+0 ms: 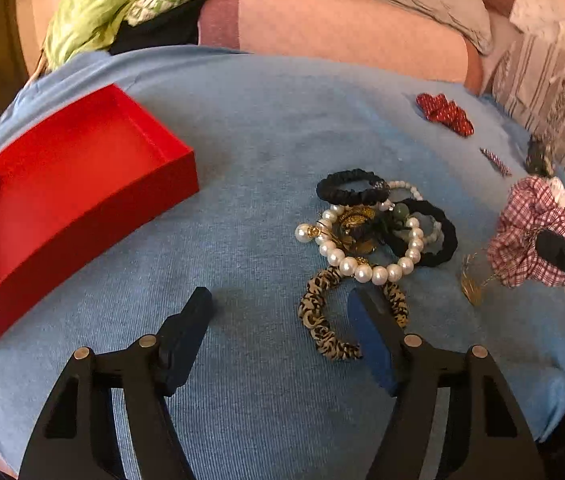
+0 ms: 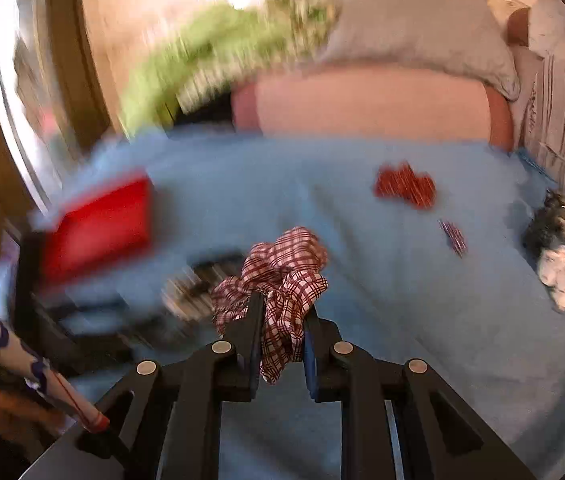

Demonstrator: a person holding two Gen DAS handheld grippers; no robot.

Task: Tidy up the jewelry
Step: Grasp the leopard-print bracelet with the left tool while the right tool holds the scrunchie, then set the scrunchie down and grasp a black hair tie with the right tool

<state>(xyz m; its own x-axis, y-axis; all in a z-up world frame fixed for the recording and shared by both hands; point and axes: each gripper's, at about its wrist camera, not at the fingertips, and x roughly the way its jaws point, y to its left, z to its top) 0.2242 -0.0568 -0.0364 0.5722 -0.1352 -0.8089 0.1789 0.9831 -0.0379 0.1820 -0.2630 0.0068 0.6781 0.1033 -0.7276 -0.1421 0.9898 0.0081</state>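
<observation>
No readable text or labels; right view seems blurred.

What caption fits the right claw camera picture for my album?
Right claw pinches a red checked scrunchie above the blue blanket.

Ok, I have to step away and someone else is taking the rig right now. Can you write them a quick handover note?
Right gripper: shut on the red checked scrunchie, lifted off the blue cloth.
Left gripper: open, nothing held, one of its fingers over the leopard scrunchie.
Red box: open on the left, nothing in it.
Still loose: pearl bracelet and black scrunchies in the pile, red dotted scrunchie further back.
Done: nothing boxed. Left: everything.
</observation>
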